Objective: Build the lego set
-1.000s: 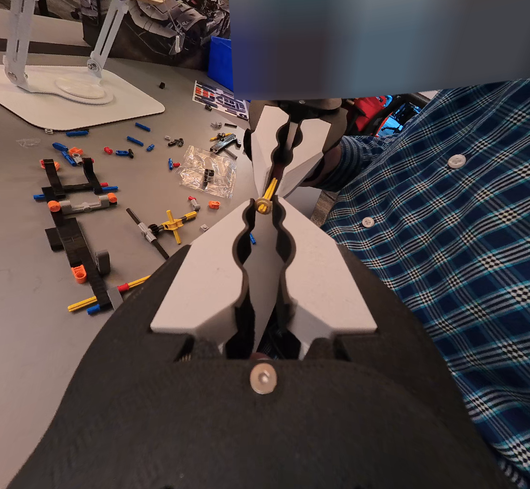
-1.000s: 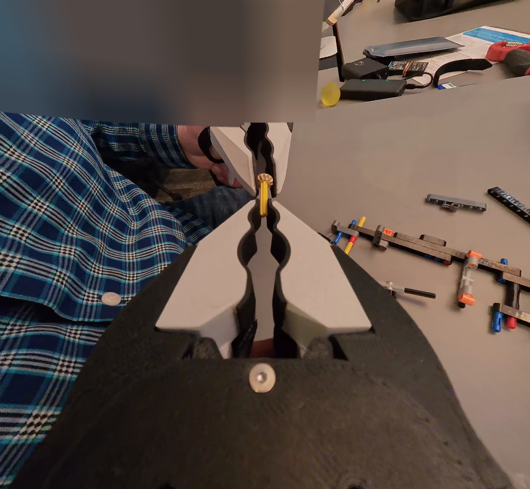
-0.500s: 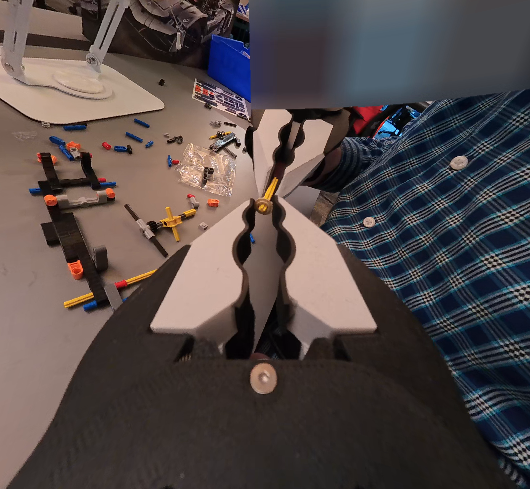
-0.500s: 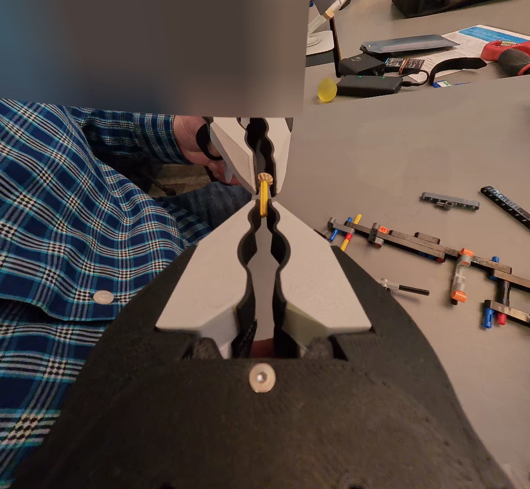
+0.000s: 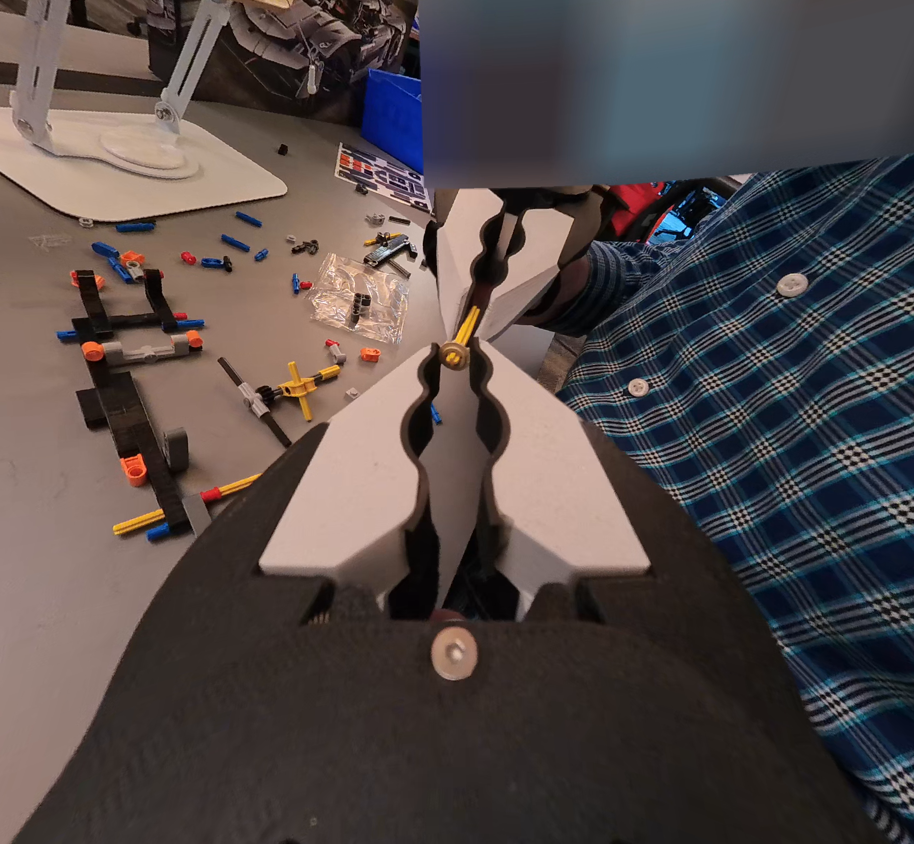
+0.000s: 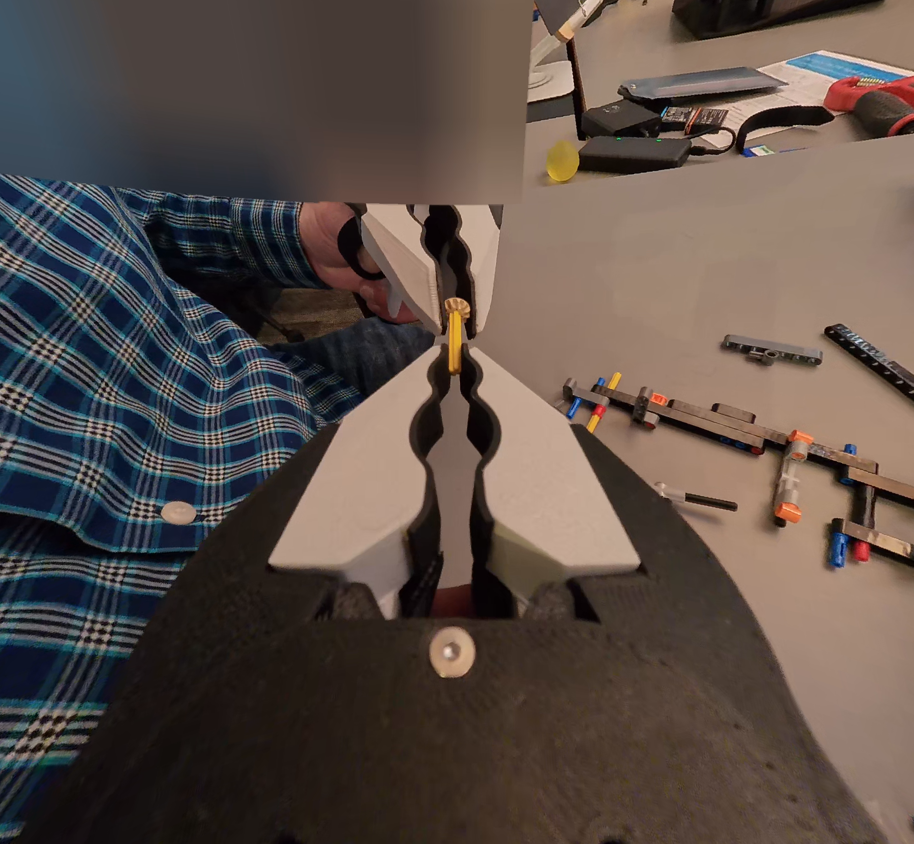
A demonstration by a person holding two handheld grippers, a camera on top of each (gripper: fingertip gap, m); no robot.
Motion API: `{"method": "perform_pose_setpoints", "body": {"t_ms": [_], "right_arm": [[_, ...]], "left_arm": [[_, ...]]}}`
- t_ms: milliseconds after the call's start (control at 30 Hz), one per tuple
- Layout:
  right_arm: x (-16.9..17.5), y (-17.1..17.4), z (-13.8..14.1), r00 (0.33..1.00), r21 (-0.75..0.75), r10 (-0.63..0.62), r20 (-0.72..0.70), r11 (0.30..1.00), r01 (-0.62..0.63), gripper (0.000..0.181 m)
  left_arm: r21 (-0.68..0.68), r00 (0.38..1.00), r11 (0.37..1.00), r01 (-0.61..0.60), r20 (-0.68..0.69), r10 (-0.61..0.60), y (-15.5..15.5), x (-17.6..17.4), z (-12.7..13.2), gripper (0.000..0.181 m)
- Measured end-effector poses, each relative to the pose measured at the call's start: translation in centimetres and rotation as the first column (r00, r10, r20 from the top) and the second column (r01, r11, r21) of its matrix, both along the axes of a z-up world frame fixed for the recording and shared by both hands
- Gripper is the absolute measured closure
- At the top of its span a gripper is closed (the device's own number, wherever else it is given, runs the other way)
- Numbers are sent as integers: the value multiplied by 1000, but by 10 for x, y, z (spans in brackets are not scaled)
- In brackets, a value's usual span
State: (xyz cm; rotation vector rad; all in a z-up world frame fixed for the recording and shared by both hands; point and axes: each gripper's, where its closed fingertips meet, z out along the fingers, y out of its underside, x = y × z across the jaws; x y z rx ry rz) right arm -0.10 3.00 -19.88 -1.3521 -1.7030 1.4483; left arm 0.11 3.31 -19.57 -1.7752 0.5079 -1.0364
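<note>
loose lego pieces (image 5: 232,242) crowd the table (image 6: 692,276) (far side bare).

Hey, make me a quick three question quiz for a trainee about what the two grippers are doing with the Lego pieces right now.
1. True or false: the left gripper is shut on the tan gear.
2. Which piece is the right gripper holding? A) blue pin B) yellow axle C) orange connector
3. Fill in: the gear sits on the ____ of the axle.

Key: 1 true; 2 B; 3 end.
</note>
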Motion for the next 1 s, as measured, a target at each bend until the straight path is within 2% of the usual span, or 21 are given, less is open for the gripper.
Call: {"method": "perform_pose_setpoints", "body": {"t_ms": [200,267,367,433,667,733,833,867,1000], "right_arm": [[0,-1,-1,1000,-4,7,3,1000,-7,180],[0,-1,-5,999,-12,16,31,1000,-15,179],[1,-1,-5,999,-21,28,39,999,-27,174],[1,0,-9,998,21,23,50,999,-24,179],[2,0,-13,997,-4,37,69,999,-37,179],[2,1,-14,996,-13,41,75,999,-40,179],[3,7,-26,993,-24,39,115,999,-37,179],[3,8,-31,990,-26,44,133,999,-41,179],[-1,14,-49,979,-19,54,198,999,-51,179]], "left_arm": [[-8,1000,1000,5,5,-5,-1,0,-1,172],[-11,999,1000,-2,-36,2,0,0,-7,172],[-24,1000,1000,-10,-5,10,1,-2,-8,172],[-24,1000,1000,-9,-20,9,0,-2,-9,172],[-43,1000,999,-8,-24,7,0,-2,-15,167],[-68,994,997,-36,-105,29,2,-9,-28,144],[-97,981,993,-71,-188,52,2,-22,-44,139],[-116,966,989,-90,-253,58,2,-28,-56,135],[-165,874,977,-137,-484,41,4,-44,-100,130]]}}
